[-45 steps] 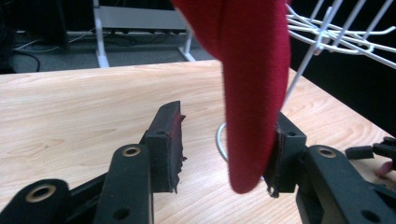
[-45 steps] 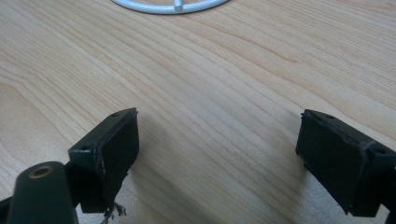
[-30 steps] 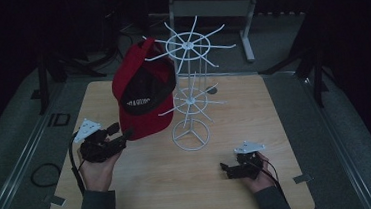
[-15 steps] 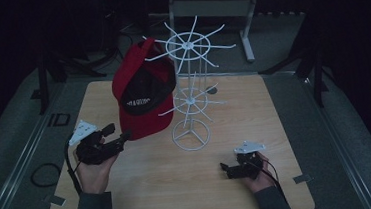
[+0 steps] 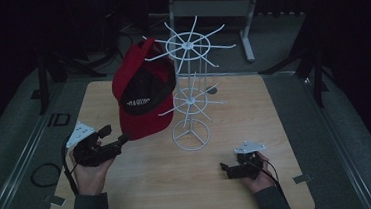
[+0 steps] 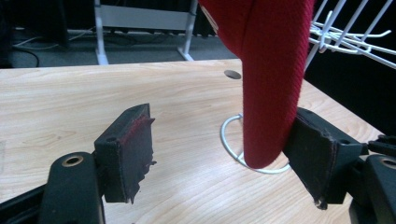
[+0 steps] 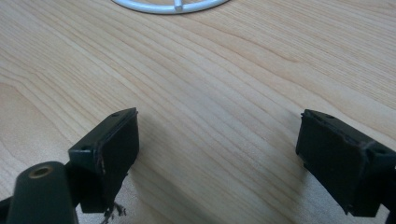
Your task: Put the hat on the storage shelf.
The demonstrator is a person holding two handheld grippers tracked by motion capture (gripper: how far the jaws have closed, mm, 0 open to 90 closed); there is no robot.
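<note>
A red cap (image 5: 145, 95) with a black front panel hangs on the white wire rack (image 5: 189, 99), brim pointing down. My left gripper (image 5: 115, 135) sits at the cap's lower left edge. Its jaws have just been opening. In the left gripper view the red brim (image 6: 273, 84) hangs between the jaws (image 6: 222, 123), close against the right pad (image 6: 317, 154) and well clear of the left pad (image 6: 130, 149). My right gripper (image 5: 226, 170) rests low over the table at the front right, open with bare wood between its jaws (image 7: 217, 135).
The rack's round base ring (image 6: 229, 140) stands behind the brim, and its edge (image 7: 173, 4) lies ahead of the right gripper. White wire arms (image 6: 345, 37) stick out at two levels. The wooden table (image 5: 285, 126) has dark floor around it.
The left gripper's jaws have spread apart around the cap's brim and the hand has eased slightly back toward the left. The right hand has stayed still.
</note>
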